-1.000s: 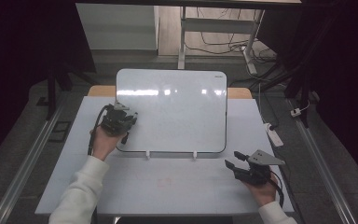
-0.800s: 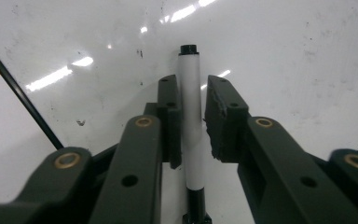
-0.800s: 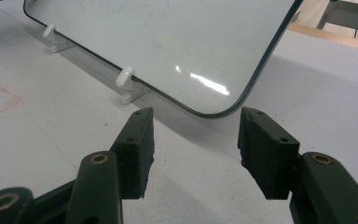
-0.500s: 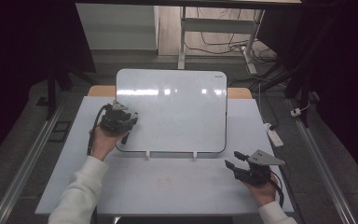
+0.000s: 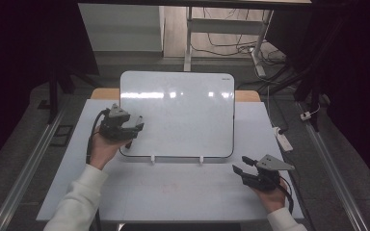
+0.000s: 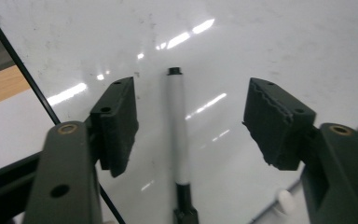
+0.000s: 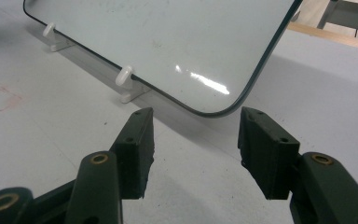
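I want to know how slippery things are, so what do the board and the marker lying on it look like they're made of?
The whiteboard looks like glass or glossy coated panel: it mirrors ceiling lights sharply and has a thin dark edge. The marker, between the left tool's open jaws, seems smooth white plastic with black ends. Both probably slick.

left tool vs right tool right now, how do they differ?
The left tool hangs over the whiteboard with a white marker lying between its open jaws; the right tool has nothing between its jaws. The left sits at the board's lower left corner; the right sits off the board, over the table, facing the lower right corner. Both are open.
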The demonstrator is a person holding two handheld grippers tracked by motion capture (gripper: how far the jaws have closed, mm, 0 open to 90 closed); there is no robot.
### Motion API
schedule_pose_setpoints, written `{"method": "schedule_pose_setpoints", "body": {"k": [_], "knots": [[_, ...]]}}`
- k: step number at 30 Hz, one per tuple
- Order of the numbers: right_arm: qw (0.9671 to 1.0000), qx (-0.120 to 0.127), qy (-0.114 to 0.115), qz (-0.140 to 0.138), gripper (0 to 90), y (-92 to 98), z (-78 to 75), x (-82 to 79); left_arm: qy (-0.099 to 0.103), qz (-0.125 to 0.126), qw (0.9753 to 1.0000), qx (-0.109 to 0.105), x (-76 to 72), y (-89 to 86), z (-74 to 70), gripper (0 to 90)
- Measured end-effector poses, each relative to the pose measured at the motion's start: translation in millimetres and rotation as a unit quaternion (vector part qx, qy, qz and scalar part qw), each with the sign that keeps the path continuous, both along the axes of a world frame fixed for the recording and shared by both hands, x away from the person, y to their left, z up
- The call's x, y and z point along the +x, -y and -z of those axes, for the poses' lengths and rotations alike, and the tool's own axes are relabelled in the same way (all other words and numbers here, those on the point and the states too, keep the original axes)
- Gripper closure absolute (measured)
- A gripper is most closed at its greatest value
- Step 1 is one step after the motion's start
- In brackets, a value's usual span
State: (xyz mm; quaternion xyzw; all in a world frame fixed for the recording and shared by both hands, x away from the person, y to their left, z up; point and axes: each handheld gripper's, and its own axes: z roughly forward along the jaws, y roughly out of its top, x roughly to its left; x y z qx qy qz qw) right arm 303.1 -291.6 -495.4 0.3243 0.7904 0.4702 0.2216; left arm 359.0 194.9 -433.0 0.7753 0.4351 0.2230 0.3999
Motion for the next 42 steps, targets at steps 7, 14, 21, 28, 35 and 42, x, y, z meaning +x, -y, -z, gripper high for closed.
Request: {"method": "schedule_pose_setpoints", "body": {"k": [7,14,21,28,35,42], "knots": [[0.9999,0.002,0.002,-0.016,45.0,1.2,-1.4,0.7,0.019,0.035,0.9988,-0.029,-41.5,-17.6,1.1,27.9],[0.9994,-0.001,0.012,-0.031,44.6,2.2,-5.3,1.7,0.027,0.054,0.9968,-0.053,-78.4,-30.5,11.2,25.3],[0.9988,-0.021,0.019,-0.04,44.4,4.3,-5.0,0.7,0.014,0.067,0.9948,-0.075,-105.4,-35.4,34.1,24.3],[0.9983,-0.031,0.022,-0.043,44.2,11.2,-2.0,-1.6,-0.016,0.071,0.9951,-0.066,-114.6,-35.8,63.0,23.6],[0.9984,-0.039,0.017,-0.038,44.1,18.2,4.3,-1.3,-0.022,0.073,0.9958,-0.051,-117.4,-32.7,71.2,23.4],[0.9983,-0.043,0.015,-0.038,44.1,18.5,6.5,0.0,-0.017,0.072,0.996,-0.051,-118.1,-34.7,71.1,23.4]]}}
